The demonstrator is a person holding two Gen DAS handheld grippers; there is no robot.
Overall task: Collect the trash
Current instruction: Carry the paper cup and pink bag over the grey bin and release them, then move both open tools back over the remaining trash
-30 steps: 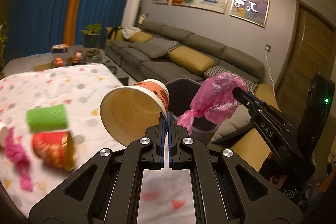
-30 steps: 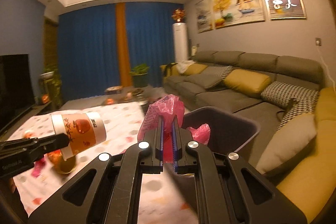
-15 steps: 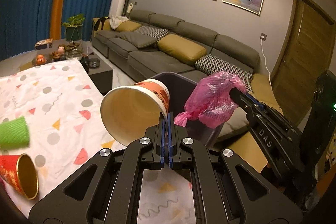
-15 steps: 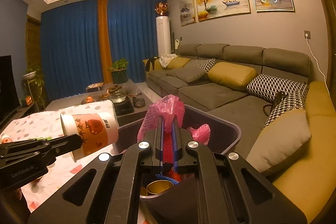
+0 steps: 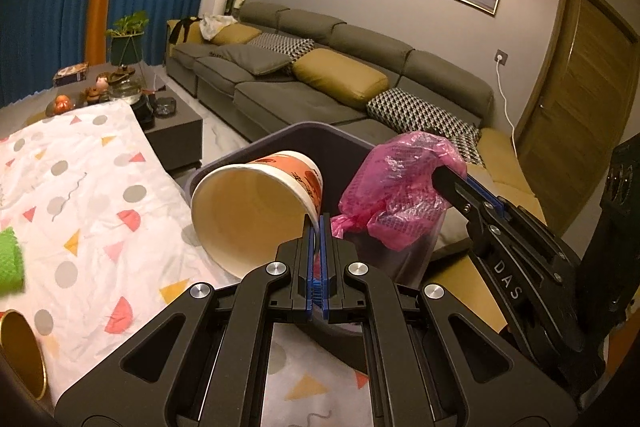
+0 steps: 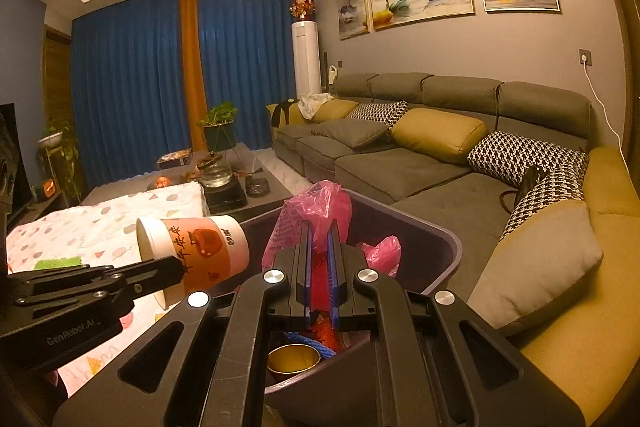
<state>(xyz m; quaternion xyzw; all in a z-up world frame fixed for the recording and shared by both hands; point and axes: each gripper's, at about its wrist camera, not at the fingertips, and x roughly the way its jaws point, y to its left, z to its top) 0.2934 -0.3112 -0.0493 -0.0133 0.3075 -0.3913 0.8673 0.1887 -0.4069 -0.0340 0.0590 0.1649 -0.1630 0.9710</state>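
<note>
My left gripper (image 5: 318, 223) is shut on the rim of a white and orange paper cup (image 5: 256, 211), held on its side at the near edge of a dark purple trash bin (image 5: 320, 135). The cup also shows in the right wrist view (image 6: 196, 247), with the left gripper (image 6: 176, 267) beneath it. My right gripper (image 6: 320, 231) is shut on a crumpled pink plastic bag (image 6: 316, 207) above the bin (image 6: 440, 247). The bag shows in the left wrist view (image 5: 396, 191), clamped by the right gripper (image 5: 440, 175). Inside the bin lie a gold cup (image 6: 294, 357) and more pink plastic (image 6: 382, 253).
A table with a white patterned cloth (image 5: 80, 195) lies to the left, with a green roll (image 5: 10, 259) and a gold-lined cup (image 5: 20, 351) on it. A grey sofa (image 6: 420, 155) with cushions runs behind the bin. A dark coffee table (image 6: 224, 179) holds small items.
Both grippers have carried the cup and the pink bag away from the table towards the bin. The bin now sits directly under the bag and its inside shows.
</note>
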